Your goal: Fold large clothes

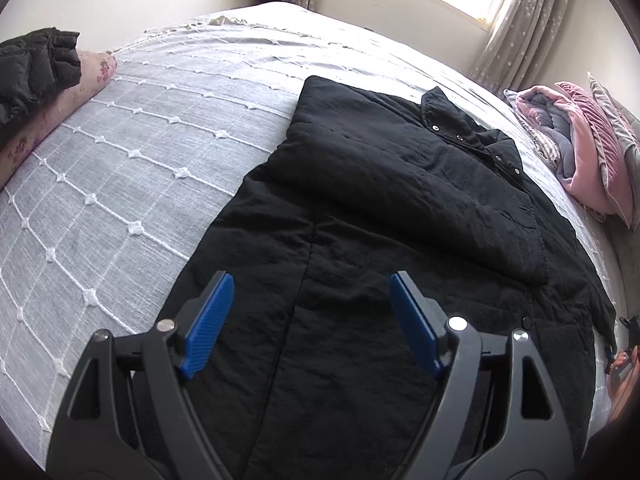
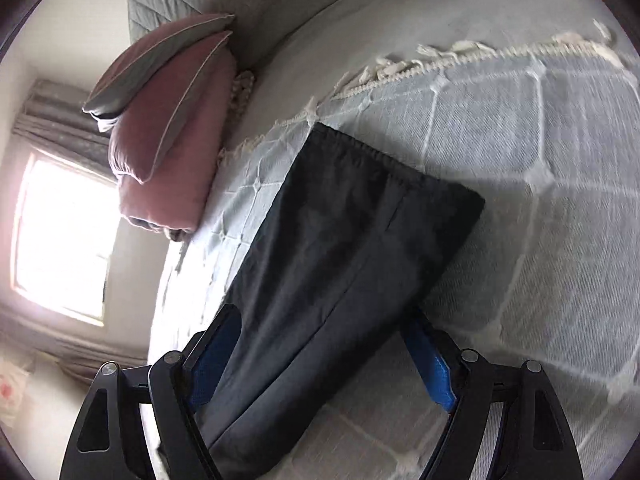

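In the left wrist view, the black coat (image 1: pixel 384 216) lies spread over the grey bedspread (image 1: pixel 132 168) in the centre and right of frame, one side already turned inward, so the left gripper (image 1: pixel 312 312) hovers above it, fingers apart and empty. In the right wrist view, a dark sleeve-like panel (image 2: pixel 344 264) runs through the frame's middle between the right gripper (image 2: pixel 324 356)'s parted fingers, seemingly lined up for gripping; contact is unclear.

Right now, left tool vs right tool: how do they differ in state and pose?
The left tool hovers over the black coat with nothing between its pads; the right tool has a dark sleeve-like piece of fabric running between its pads. The left view is sharp, the right one blurred. Both are open, above the grey bedspread.
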